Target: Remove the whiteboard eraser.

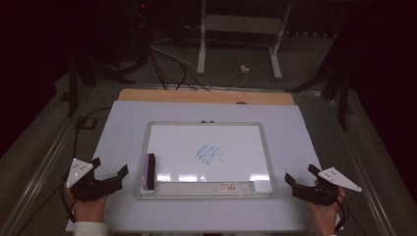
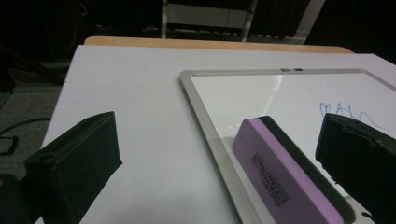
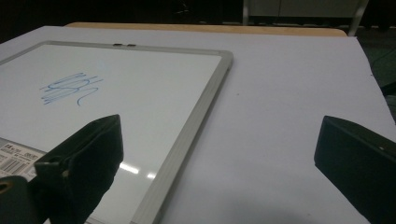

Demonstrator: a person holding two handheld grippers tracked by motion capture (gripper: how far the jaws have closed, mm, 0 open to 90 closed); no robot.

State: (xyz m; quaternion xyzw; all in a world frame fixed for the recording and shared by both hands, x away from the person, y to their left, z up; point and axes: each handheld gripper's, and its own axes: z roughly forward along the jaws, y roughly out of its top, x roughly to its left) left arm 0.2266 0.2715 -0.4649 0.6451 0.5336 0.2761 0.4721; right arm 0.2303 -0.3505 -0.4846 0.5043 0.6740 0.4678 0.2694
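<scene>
While the left hand-held gripper (image 1: 109, 167) gapes empty, the purple eraser (image 1: 149, 171) lies just beside it.

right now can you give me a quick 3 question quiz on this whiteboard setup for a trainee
1. True or false: the left hand-held gripper is shut on the eraser.
2. Which colour is the scribble on the whiteboard? A red, B blue, C green.
3. At which side of the board, in the high view, does the eraser lie?

Key: 1 false, its jaws stand open and apart from it. 2 B. 3 The left side, just inside the frame.
</scene>
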